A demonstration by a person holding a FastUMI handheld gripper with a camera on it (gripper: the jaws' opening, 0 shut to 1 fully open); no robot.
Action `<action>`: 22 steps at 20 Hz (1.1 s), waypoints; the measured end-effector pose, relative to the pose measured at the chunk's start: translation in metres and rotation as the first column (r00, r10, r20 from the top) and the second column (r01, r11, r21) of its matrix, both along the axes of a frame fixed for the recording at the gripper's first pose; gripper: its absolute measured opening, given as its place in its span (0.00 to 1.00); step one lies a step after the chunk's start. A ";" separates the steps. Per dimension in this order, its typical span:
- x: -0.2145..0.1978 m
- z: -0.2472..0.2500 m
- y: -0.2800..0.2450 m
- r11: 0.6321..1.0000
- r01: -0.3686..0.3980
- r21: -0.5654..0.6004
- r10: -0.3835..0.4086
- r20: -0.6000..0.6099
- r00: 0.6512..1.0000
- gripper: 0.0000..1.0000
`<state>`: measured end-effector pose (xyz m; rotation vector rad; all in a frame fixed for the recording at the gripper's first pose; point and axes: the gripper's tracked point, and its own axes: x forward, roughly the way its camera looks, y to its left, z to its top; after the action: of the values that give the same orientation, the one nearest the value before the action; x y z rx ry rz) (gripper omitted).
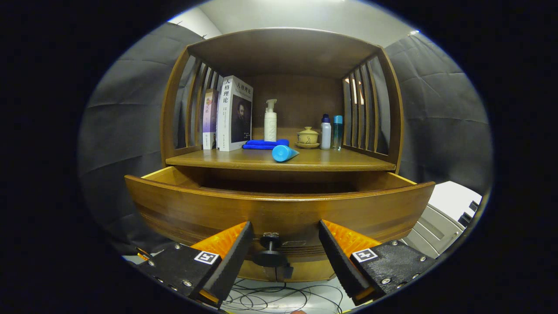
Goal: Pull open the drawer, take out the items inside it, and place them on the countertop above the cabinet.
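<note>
Clearly held tool (285, 244) spread apart astride drawer knob (270, 255), untouching; drawer (279, 207) pulled out, interior perhaps empty, too dim.

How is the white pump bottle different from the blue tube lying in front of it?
The white pump bottle stands upright near the back of the countertop; the blue tube lies on its side near the front edge. The pump bottle is tall and slim with a nozzle on top; the tube looks shorter and stubbier. Both rest on the countertop above the pulled-out drawer, well beyond the open gripper, whose fingers flank the drawer knob.
</note>
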<state>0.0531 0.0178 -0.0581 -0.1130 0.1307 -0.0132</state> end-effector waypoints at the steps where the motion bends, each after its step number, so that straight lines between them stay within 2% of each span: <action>1: 0.002 0.000 0.000 1.000 0.000 0.000 0.000 0.002 1.000 0.95; 22: 0.057 -0.002 -0.001 1.000 0.018 -0.003 -0.018 0.026 1.000 0.95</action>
<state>0.1102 0.0165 -0.0604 -0.1143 0.1062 -0.0332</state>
